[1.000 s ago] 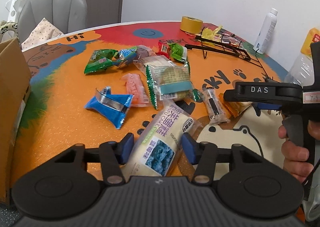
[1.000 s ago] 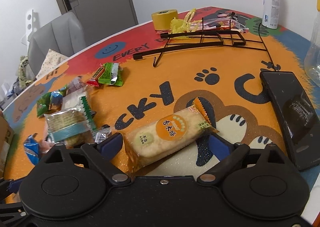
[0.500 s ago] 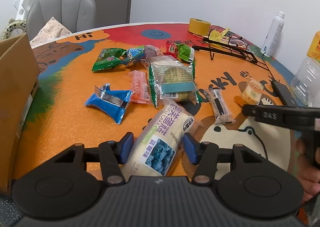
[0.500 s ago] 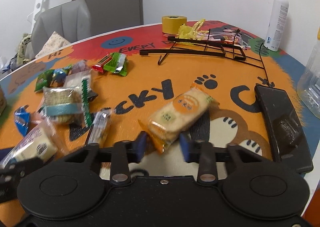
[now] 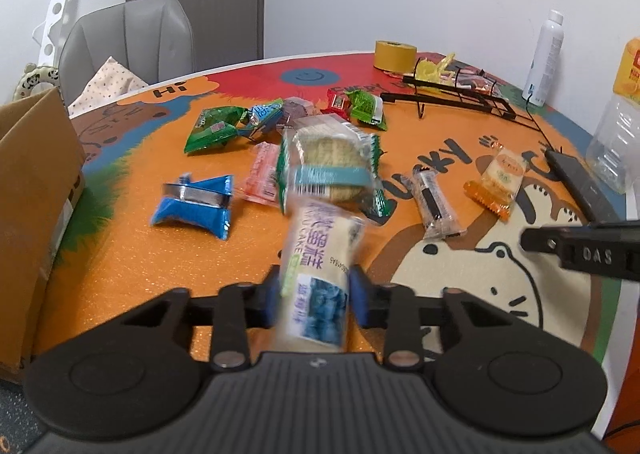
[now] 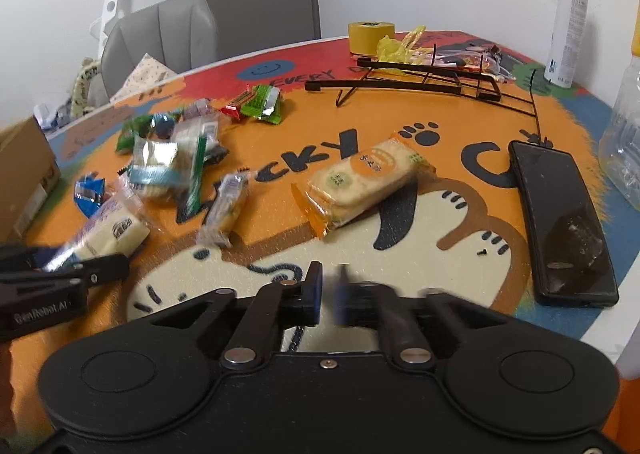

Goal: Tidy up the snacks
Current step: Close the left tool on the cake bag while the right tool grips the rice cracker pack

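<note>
Your left gripper (image 5: 312, 290) is closing its jaws on the near end of the cake packet (image 5: 320, 254), whose sides already sit against the blue pads; the packet's long axis runs straight away from you, along the line of the fingers, and its far end points at the round cracker pack (image 5: 328, 158) just beyond it. Your right gripper (image 6: 328, 294) holds nothing: its jaws stand close together and are opening, with only bare tabletop (image 6: 460, 254) between them. Ahead of that gripper and a little to its right, apart from the fingertips, lies the orange rice-cracker packet (image 6: 360, 182), its long axis slanting from near left to far right. The right hand is judged the nearer one to it. The cardboard box (image 5: 36, 190) stands at the left gripper's far left.
</note>
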Available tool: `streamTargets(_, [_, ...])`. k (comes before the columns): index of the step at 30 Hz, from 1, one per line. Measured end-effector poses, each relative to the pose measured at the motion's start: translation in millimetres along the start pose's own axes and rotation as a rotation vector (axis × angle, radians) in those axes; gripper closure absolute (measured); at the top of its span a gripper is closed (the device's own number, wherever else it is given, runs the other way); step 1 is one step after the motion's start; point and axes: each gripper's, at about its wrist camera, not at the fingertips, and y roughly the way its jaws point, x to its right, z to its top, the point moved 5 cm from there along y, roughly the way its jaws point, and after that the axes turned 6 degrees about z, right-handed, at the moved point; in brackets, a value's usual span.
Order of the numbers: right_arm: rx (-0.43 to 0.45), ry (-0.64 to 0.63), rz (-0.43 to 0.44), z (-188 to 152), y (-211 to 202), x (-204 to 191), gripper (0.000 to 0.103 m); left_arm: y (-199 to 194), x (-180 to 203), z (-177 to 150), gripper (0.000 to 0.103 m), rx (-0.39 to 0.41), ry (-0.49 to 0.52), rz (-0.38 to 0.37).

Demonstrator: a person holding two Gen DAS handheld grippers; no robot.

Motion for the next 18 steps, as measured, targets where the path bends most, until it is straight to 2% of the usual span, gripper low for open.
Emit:
streamTargets(2, [0.038, -0.008, -0.035, 8, -2, 0, 0.053, -6, 1, 1, 0.075, 0.014, 0.007, -0.006])
streamTargets(7, [0.054, 0.012, -0.034, 21, 9, -1, 0.035, -20, -6, 5, 0.077, 0.05, -0.023, -0.017])
streamTargets(14, [0.064, 0.052, -0.061, 31, 28, -1, 0.027, -34, -21, 17, 0.078, 0.098, -0.057, -0.009])
streamTargets(18, [0.061, 0.085, -0.102, 38, 40, 4, 0.027, -32, -30, 20, 0.078, 0.1, -0.077, 0.007])
